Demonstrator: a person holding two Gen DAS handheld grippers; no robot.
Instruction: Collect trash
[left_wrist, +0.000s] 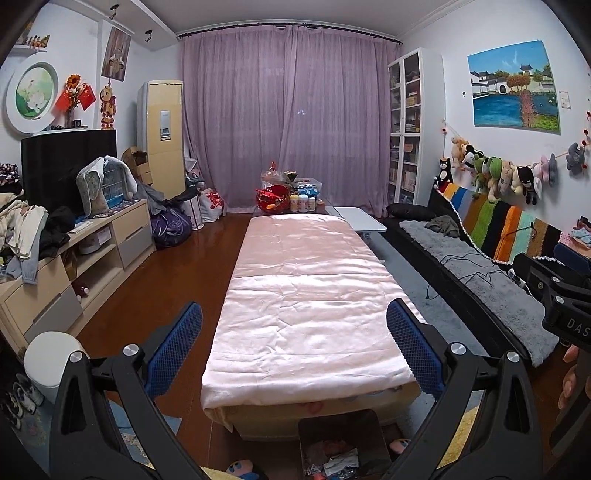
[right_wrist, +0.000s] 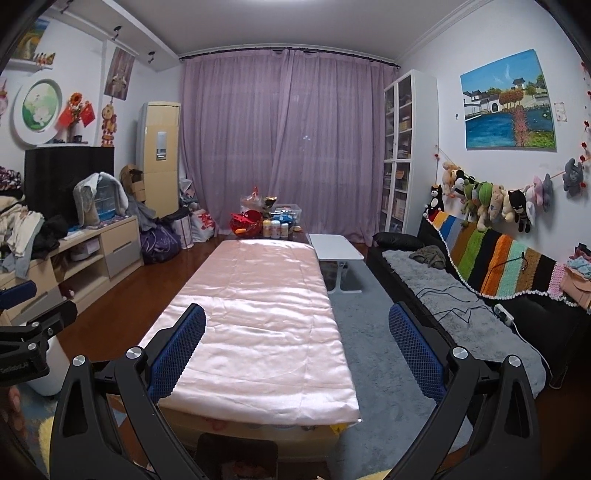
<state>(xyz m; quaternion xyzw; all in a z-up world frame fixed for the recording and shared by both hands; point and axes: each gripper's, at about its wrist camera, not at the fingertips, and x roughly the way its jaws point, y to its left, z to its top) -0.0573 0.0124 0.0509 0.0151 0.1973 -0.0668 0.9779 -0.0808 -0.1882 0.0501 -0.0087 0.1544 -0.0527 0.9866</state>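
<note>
A dark open box (left_wrist: 341, 443) with crumpled paper and wrappers inside stands on the floor at the near end of a long low table covered by a pink cloth (left_wrist: 306, 295). The box also shows in the right wrist view (right_wrist: 236, 456). My left gripper (left_wrist: 293, 343) is open and empty, held above the table's near end. My right gripper (right_wrist: 295, 345) is open and empty, above the table's near right side. The right gripper's body shows at the right edge of the left wrist view (left_wrist: 565, 295). No loose trash shows on the cloth.
Bottles and a red basket (left_wrist: 275, 199) crowd the table's far end. A white bin (left_wrist: 48, 362) stands at left by a cluttered TV cabinet (left_wrist: 92, 251). A black sofa with a grey throw (left_wrist: 480, 280) runs along the right. A small white table (left_wrist: 358, 219) stands beyond.
</note>
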